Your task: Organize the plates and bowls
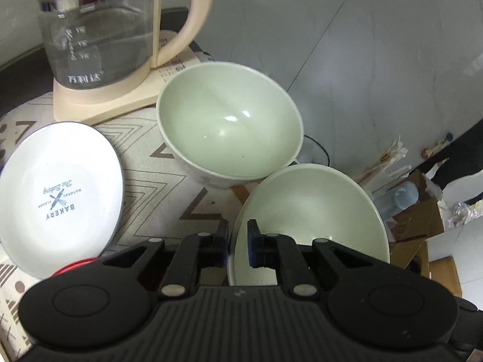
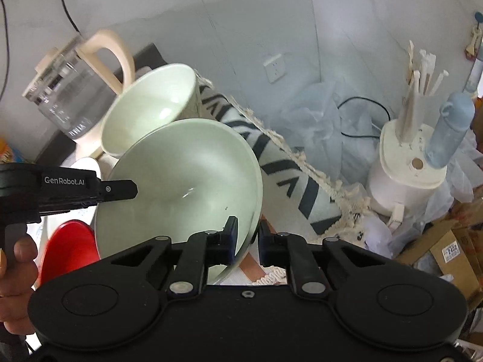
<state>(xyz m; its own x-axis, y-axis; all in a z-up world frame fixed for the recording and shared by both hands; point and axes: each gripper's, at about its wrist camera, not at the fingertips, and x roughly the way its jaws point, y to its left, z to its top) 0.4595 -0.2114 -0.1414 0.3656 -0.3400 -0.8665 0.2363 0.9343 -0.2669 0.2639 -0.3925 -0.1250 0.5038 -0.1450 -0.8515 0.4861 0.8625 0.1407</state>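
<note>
Two pale green bowls: a near bowl (image 1: pixel 317 211), tilted, and a far bowl (image 1: pixel 229 120) touching its rim on the side toward the one glass kettle (image 1: pixel 99 30). Two plates: a white plate (image 1: pixel 57 193) printed "BAKERY", left of the near bowl, and a red plate (image 2: pixel 69 250) below the white one, mostly hidden. Two black grippers: the left gripper (image 1: pixel 237 241) and the right gripper (image 2: pixel 247 235), each at the near bowl's rim.
</note>
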